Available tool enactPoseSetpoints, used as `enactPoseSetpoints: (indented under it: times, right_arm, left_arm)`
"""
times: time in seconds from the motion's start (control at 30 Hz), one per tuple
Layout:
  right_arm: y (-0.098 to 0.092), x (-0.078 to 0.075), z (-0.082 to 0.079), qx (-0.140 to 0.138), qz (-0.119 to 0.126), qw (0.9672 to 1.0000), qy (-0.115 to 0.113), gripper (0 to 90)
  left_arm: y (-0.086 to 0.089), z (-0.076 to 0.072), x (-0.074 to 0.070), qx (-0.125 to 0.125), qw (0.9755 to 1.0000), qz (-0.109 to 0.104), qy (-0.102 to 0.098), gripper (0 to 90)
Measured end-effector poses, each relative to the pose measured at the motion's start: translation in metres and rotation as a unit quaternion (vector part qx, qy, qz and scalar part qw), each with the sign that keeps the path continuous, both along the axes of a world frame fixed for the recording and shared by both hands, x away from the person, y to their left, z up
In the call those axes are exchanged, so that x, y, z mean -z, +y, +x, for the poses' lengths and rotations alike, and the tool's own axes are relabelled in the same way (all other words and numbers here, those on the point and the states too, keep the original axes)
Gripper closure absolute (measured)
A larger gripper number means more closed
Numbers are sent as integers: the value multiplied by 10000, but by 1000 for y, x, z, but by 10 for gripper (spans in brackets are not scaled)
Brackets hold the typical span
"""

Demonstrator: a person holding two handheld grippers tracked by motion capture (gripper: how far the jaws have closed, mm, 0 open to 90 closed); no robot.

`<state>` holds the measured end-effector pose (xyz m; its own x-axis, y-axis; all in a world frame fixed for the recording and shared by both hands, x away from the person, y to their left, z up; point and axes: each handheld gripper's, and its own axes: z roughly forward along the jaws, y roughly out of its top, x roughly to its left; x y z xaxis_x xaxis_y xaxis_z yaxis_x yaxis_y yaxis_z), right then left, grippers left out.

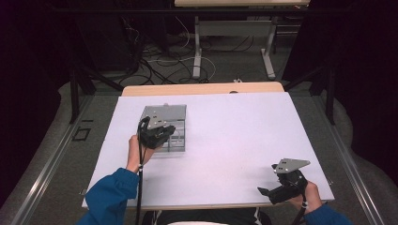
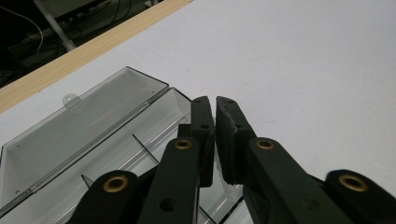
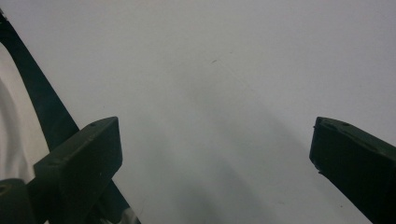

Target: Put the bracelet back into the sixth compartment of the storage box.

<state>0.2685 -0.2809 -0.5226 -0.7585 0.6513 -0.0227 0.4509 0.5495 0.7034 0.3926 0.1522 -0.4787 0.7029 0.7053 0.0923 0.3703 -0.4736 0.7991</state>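
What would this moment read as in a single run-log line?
left hand-held gripper: shut, empty, over open clear compartment box | right hand-held gripper: open, empty, above white tabletop

Seen along the right gripper (image 3: 215,154) from just behind its two black jaws, over a plain white table surface (image 3: 219,70). Jaws set wide apart, with bare white surface between them and nothing gripped. One jaw rising from the lower left corner, blunt and square-ended; the other entering at the lower right edge, its tip level with the first. Soft grey shadow on the white surface between and ahead of the jaws. A narrow dark band (image 3: 39,105) slanting down the far left, beyond the left-hand jaw, with something pale (image 3: 11,140) past it at the frame's left edge, too blurred to identify.
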Motion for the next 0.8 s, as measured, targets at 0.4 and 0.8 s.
enactPoseSetpoints:
  times: [0.4,0.8]
  right_arm:
    - [0,0,0,1,-1,10000,-3,18]
    - [0,0,0,5,-14,10000,-41,19]
  left_arm:
    - [-4,2,8,-15,10000,50,-14,867]
    - [-7,7,20,15,9997,158,203,866]
